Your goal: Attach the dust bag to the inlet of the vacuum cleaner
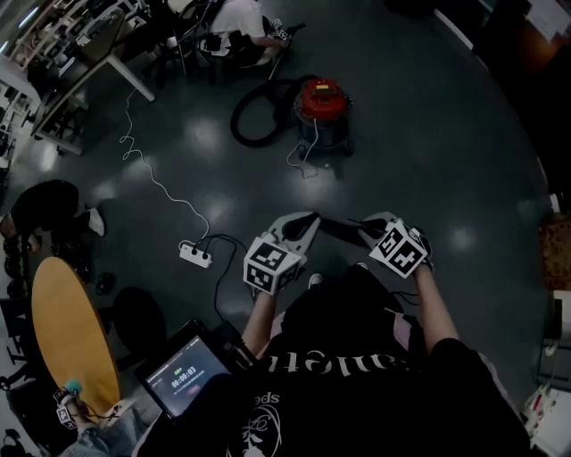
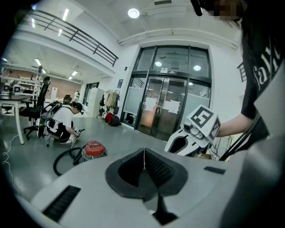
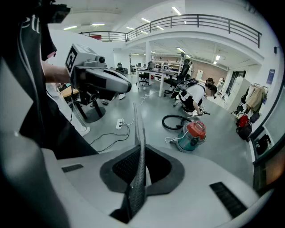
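The left hand-held gripper (image 2: 144,156) has its jaws pressed together, with nothing between them. The right hand-held gripper (image 3: 139,133) is pressed together and empty too. The vacuum (image 1: 321,105), with its red top, stands on the floor (image 1: 428,152), well apart from both. It is too small to show its inlet. Its black hose (image 1: 252,125) curls beside it. A person (image 1: 239,20) crouches behind, partly cut off by the top edge.

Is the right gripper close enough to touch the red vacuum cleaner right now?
Probably not yet. The right gripper is shut and empty near the person; the red vacuum cleaner stands far off across the floor. Nothing blocks the way.
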